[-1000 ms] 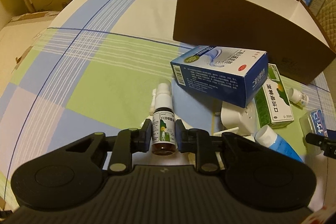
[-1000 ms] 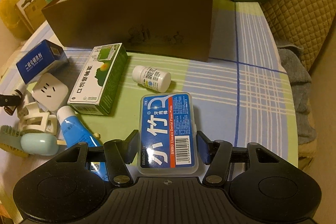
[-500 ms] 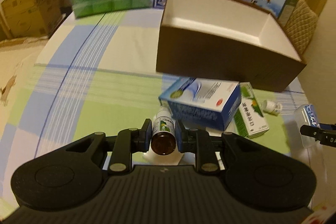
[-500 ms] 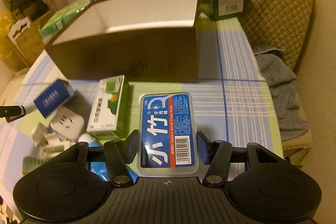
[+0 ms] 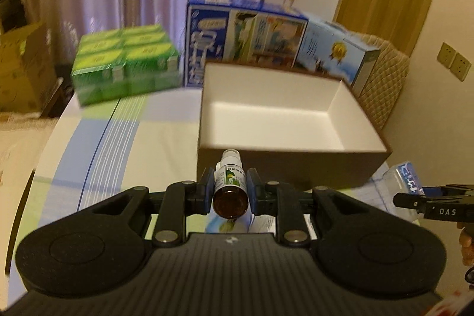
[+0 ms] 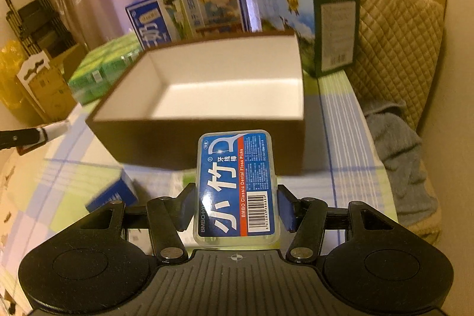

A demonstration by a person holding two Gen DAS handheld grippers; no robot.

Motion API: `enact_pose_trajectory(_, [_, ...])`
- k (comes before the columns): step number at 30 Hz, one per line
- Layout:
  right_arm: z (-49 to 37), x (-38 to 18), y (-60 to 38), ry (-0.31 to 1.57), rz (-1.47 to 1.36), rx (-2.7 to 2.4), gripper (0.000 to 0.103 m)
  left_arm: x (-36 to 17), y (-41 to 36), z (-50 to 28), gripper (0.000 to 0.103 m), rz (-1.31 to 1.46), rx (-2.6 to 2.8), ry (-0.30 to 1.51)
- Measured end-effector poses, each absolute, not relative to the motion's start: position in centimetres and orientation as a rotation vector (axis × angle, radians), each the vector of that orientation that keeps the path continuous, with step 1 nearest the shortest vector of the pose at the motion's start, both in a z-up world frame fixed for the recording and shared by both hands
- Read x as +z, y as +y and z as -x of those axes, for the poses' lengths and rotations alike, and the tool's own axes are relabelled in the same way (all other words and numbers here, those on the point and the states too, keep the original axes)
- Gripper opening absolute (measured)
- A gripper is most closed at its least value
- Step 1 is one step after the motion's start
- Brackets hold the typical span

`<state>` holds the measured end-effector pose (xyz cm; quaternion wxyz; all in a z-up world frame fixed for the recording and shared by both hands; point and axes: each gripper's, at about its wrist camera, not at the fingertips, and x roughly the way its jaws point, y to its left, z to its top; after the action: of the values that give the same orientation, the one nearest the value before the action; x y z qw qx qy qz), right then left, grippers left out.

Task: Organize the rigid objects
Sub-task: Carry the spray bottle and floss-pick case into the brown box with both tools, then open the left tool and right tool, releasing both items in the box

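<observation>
- The checked tablecloth (image 5: pixel 97 138) covers the table, and everything below sits on it or hangs over it; I place all of it against the brown box.
- The brown box (image 5: pixel 284 111) stands open in front of me, white inside, with nothing in it that I can see.
- Behind the brown box stand two tall printed cartons (image 5: pixel 243 40), upright against the curtain.
- To the left of the brown box, at the far table edge, sits a stack of green packs (image 5: pixel 124 64).
- On the cloth just in front of the brown box's near wall lies a small blue carton (image 6: pixel 114 191), partly hidden under my right claw.
- My right gripper (image 6: pixel 237 206) is clenched on the floss pick case (image 6: pixel 237 185), flat, label up, raised in front of the near wall of the brown box.
- My left gripper (image 5: pixel 229 191) is clenched on the spray bottle (image 5: pixel 230 182), its white nozzle pointing at the near wall of the brown box, its brown base toward me, off the cloth.
</observation>
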<state>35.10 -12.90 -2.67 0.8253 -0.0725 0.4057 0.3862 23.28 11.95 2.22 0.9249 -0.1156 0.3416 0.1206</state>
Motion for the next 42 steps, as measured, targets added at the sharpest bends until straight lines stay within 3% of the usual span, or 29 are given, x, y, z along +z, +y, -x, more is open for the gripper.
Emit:
enact_pose_trajectory(12, [-41.2,-0.5,-7.9,0.813,0.139,0.811,0.053,1.3,13.4,-31.9,0.019,0.202,0.177,0.702])
enact_pose_trajectory(36, [-49.1,-6.2,-2.9,0.920,0.248,0.715,0.053,-7.5,15.5,-43.4,0.019,0.113,0.200,0.923])
enact_pose_trajectory(42, [-49.2,-6.4,-2.8,0.920,0.263,0.714,0.053,-7.9,15.2,-43.6,0.028,0.106,0.169,0.958])
